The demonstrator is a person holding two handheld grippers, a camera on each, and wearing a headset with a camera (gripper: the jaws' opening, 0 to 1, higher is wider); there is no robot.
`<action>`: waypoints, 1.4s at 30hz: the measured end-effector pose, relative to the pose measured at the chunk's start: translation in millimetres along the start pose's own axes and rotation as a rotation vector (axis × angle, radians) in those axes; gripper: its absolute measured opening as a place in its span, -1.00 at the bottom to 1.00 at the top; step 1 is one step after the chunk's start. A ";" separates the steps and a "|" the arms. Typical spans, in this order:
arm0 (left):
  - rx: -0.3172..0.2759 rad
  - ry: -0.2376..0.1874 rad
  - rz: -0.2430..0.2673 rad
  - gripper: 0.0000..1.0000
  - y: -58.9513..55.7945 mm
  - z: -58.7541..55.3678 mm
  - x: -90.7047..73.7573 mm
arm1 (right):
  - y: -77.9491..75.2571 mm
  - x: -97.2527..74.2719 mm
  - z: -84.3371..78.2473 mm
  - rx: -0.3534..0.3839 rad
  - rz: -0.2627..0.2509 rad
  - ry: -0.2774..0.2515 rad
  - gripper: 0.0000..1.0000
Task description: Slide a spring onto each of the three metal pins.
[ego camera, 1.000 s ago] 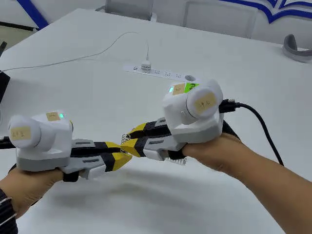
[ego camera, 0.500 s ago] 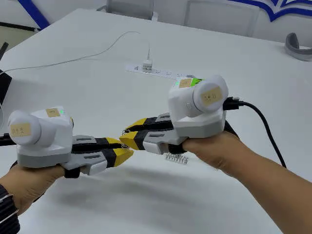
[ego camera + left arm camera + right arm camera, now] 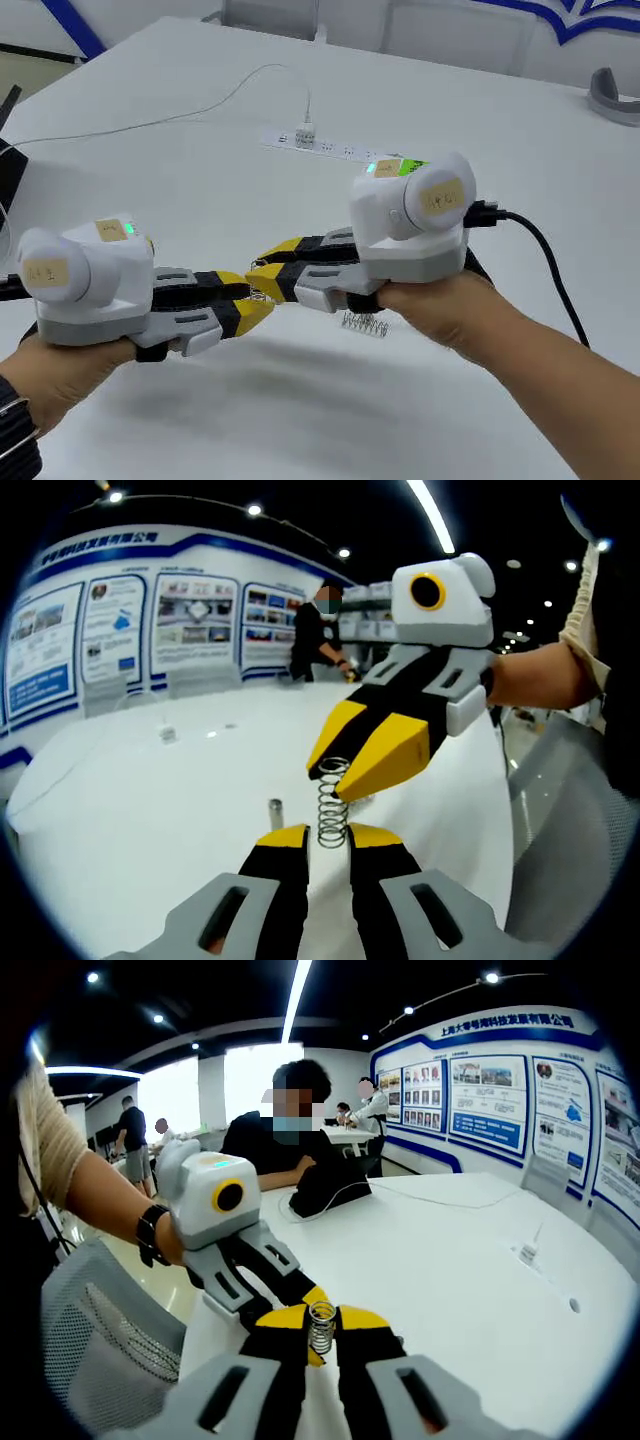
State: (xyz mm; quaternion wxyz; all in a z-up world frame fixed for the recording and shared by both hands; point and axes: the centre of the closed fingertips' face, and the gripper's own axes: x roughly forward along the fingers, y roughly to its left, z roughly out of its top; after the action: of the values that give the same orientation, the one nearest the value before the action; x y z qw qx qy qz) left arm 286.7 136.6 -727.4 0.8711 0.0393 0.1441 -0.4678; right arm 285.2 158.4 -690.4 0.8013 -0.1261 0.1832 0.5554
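Observation:
In the head view my left gripper (image 3: pixel 256 306) and right gripper (image 3: pixel 260 276) meet tip to tip above the white table (image 3: pixel 200 190), with a small metal spring (image 3: pixel 258 293) between them. In the left gripper view the spring (image 3: pixel 331 810) stands upright, its lower end between my left gripper's (image 3: pixel 320 837) yellow tips and its upper end in the right gripper (image 3: pixel 340 772). In the right gripper view the spring (image 3: pixel 320 1326) sits end-on between the right gripper's (image 3: pixel 320 1318) tips. I cannot tell whether a pin is inside it. A metal pin (image 3: pixel 275 813) stands on the table. A loose spring (image 3: pixel 363 324) lies under the right hand.
A white power strip (image 3: pixel 335 151) with a plug (image 3: pixel 305 131) and thin cable lies at the back. A black cable (image 3: pixel 545 262) trails from the right gripper. A grey object (image 3: pixel 610 100) sits far right. People stand beyond the table; a mesh chair (image 3: pixel 100 1330) is near.
The right gripper has shifted slightly up and right, uncovering more of the loose spring on the table. Both grippers' tips stay together on the held spring.

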 end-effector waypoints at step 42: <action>-0.025 -0.012 0.073 0.27 12.0 -5.4 -22.1 | -56.5 -5.7 13.6 0.008 -0.173 -0.060 -0.78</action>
State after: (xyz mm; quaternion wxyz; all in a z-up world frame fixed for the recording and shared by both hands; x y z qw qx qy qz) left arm 283.9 162.1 -727.0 0.8888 0.0309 0.1430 -0.4342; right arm 338.4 139.3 -675.8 0.8520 -0.1216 0.1495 0.4868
